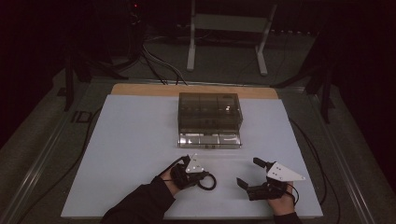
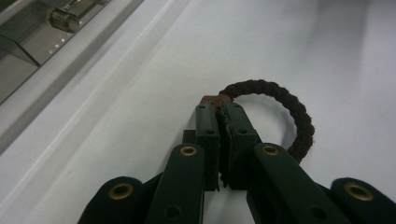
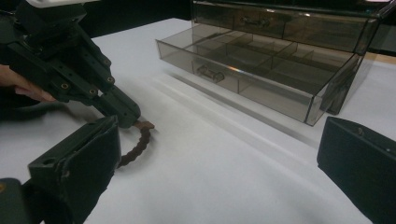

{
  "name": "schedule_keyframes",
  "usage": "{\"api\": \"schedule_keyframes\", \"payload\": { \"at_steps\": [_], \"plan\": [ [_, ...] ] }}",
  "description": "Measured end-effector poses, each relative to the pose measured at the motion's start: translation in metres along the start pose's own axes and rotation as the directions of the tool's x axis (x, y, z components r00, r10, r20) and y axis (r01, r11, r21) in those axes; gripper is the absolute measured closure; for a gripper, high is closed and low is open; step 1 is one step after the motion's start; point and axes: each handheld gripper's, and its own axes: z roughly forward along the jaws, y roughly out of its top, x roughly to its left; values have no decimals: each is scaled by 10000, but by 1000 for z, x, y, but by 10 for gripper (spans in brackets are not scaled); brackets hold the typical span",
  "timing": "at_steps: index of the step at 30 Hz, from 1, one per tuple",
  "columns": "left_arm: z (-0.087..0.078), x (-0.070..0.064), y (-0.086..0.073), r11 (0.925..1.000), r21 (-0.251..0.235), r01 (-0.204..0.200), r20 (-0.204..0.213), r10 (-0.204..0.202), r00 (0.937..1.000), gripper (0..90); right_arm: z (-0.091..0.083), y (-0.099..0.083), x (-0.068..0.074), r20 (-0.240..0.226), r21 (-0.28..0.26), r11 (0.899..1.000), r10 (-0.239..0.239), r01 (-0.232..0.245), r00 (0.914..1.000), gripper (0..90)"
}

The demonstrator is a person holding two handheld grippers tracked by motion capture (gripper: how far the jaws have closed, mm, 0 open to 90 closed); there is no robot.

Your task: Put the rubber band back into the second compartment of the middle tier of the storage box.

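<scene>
High view: a person's two hands are working grippers over a white table (image 1: pixel 130 154), in front of a smoked-plastic drawer box (image 1: pixel 210 112).
Left gripper (image 1: pixel 201 176): jaws are pressing together on a dark braided hair tie (image 1: pixel 208 182); they are clamping its brown joint piece.
Hair tie position: lying on the table just right of the left hand, near the table's front edge, well short of the drawer box.
Left gripper view: the hair tie (image 2: pixel 289 112) is looping out to the right of the closed jaws, resting flat on the white surface.
Right gripper (image 1: pixel 250 175): jaws are standing wide apart, holding nothing, hovering close to the table.
Right gripper view: the left gripper (image 3: pixel 123 114) is pinching the tie (image 3: pixel 137 144); bottom drawer (image 3: pixel 261 79) of the box is standing pulled out, its compartments looking bare.
</scene>
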Motion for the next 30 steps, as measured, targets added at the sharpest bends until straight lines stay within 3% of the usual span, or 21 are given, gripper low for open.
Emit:
{"api": "schedule_keyframes", "payload": {
  "at_steps": [21,30],
  "plan": [
    [-14,-2,7,9996,-289,58,529,-43,9986,876,2,0,1,13,38,10000,29,-29,10000,0],
    [-21,1,12,9989,-435,146,423,-127,9990,876,3,-1,1,-14,91,10000,35,-35,10000,0]
  ]
}}
